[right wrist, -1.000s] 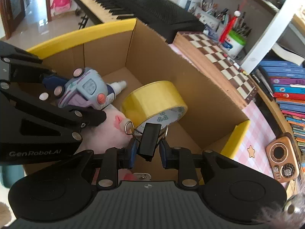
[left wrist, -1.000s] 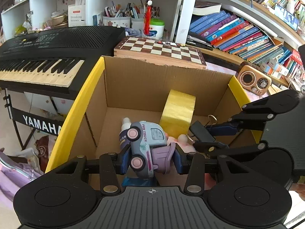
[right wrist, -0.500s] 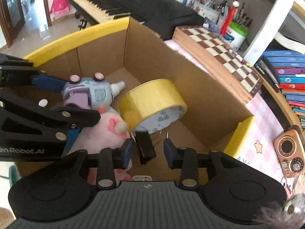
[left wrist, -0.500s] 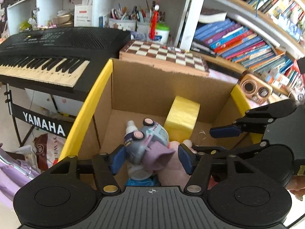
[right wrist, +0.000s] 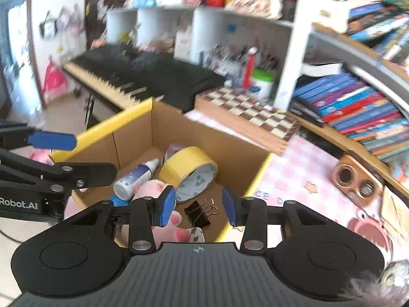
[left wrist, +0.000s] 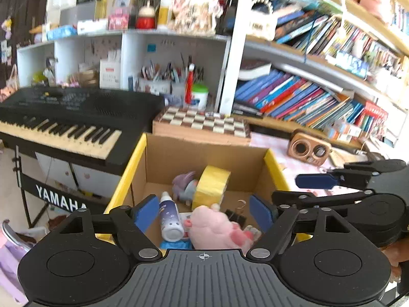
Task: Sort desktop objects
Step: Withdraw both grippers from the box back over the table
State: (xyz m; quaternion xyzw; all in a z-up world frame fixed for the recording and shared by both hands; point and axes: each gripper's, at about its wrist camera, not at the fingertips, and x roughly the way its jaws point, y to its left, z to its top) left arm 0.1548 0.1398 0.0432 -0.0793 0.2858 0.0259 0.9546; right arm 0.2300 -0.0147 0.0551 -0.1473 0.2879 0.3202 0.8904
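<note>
Pink checked cloth covers the surface, where an open cardboard box with yellow-taped rims stands at the left end; nearest, the left gripper hovers above the box with its jaws opening and nothing between them, and the right gripper hangs over the box's near right corner, jaws likewise opening and empty; inside the box, at the near wall, lies a pink plush toy, a white spray bottle just beside it toward the left wall, and a black binder clip on the floor of the box by the right wall; further in, a yellow tape roll leans near the middle, touching the plush; a small purple toy car sits tipped behind the bottle, just beside the roll; beyond the far wall a chessboard lies on the surface, a black keyboard off to the left, a small wooden radio toward the right edge, bookshelves behind all.
</note>
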